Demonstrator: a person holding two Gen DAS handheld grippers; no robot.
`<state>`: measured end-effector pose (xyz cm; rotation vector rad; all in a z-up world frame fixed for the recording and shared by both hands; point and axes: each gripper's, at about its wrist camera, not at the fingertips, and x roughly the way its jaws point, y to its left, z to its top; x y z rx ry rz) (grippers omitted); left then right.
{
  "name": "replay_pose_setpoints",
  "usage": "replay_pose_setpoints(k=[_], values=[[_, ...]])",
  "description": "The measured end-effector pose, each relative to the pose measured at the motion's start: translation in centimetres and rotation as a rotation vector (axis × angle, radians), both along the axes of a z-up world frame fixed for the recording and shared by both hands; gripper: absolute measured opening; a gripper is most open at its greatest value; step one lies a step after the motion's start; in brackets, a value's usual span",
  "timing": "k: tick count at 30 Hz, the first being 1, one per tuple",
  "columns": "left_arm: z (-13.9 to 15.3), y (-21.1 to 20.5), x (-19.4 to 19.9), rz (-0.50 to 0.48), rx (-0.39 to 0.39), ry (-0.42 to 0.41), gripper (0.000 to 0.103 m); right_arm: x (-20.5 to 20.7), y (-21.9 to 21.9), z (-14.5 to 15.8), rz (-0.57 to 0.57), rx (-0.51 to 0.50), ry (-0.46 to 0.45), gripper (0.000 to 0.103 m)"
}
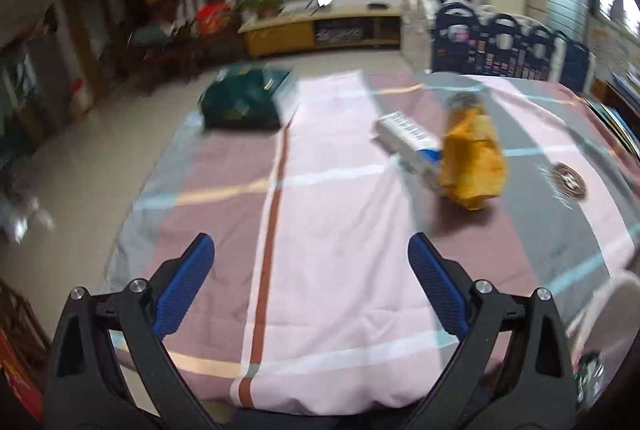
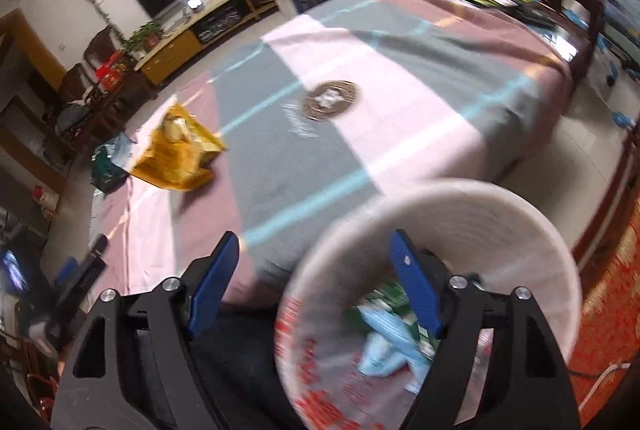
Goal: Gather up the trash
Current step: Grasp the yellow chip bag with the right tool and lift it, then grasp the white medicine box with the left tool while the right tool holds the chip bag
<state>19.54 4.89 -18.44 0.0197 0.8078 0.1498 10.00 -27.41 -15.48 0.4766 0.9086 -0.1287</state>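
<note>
Hovering over the near edge of the bench (image 1: 340, 230), the left tool (image 1: 311, 254) is holding its blue fingers wide apart with nothing between them. Ahead of it and to the right, a crumpled yellow snack bag (image 1: 474, 158) is lying on the striped cloth, touching a white carton (image 1: 412, 144) just beside it. A dark green packet (image 1: 244, 102) is sitting well apart, near the far left corner.

The right tool (image 2: 316, 254) is also standing apart and gripping nothing, hanging over a white bin (image 2: 500, 206) at the bench's near edge. Scraps of blue and green wrapping are lying in the bin, though the blur is making them hard to name.

The yellow bag is looking light, thin and crinkly, probably slippery, so pinching a raised fold or its puckered top end should be holding better than squeezing the flat belly. The carton is looking light but stiffer; taking it across its narrow sides seems safest, as pressing too hard could be crushing it.
</note>
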Motion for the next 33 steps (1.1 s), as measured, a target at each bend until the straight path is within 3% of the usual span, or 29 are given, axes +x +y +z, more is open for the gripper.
replay_pose_setpoints(k=[1, 2, 4, 8, 11, 13, 16, 18, 20, 21, 25, 29, 31, 33], values=[[-0.6, 1.5, 0.4, 0.041, -0.089, 0.041, 0.097, 1.7, 1.5, 0.2, 0.028, -0.013, -0.020, 0.082], [-0.6, 2.6, 0.1, 0.059, -0.163, 0.013, 0.097, 3.3, 2.7, 0.3, 0.055, -0.026, -0.036, 0.083], [0.1, 3.5, -0.5, 0.048, -0.200, -0.060, 0.098, 7.0, 5.7, 0.3, 0.119, -0.041, -0.052, 0.083], [-0.2, 4.6, -0.4, 0.035, -0.292, -0.062, 0.099, 14.6, 10.4, 0.3, 0.197, -0.012, -0.058, 0.083], [-0.5, 5.3, -0.3, 0.043, -0.341, -0.074, 0.099, 19.4, 12.3, 0.3, 0.170, -0.003, -0.069, 0.084], [-0.8, 5.5, 0.0, 0.054, -0.356, -0.078, 0.099, 22.0, 12.8, -0.8, 0.101, -0.001, -0.030, 0.088], [-1.1, 5.6, 0.5, 0.050, -0.372, -0.069, 0.099, 24.0, 13.9, -3.1, 0.102, -0.014, 0.055, 0.088], [-1.2, 5.5, 0.5, 0.048, -0.376, -0.067, 0.099, 24.3, 14.6, -4.3, 0.125, -0.069, 0.085, 0.084], [-1.2, 5.5, 0.6, 0.048, -0.374, -0.070, 0.099, 23.7, 14.6, -5.1, 0.135, -0.116, 0.093, 0.053], [-1.2, 5.4, 0.6, 0.047, -0.375, -0.068, 0.099, 23.3, 14.6, -5.6, 0.143, -0.133, 0.104, 0.048], [-1.3, 5.1, 1.0, 0.046, -0.371, -0.054, 0.099, 20.4, 12.7, -5.1, 0.181, -0.053, 0.048, 0.028], [-1.5, 4.3, 2.9, 0.023, -0.396, -0.028, 0.096, 15.4, 10.4, -3.2, 0.180, -0.028, -0.022, 0.027], [-1.7, 2.8, 5.3, 0.003, -0.375, 0.021, 0.076, 12.7, 9.0, -2.2, 0.168, -0.031, -0.057, 0.027], [-1.8, 0.2, 8.2, -0.028, -0.368, 0.087, 0.076, 10.0, 7.4, -1.3, 0.151, -0.033, -0.084, 0.027]])
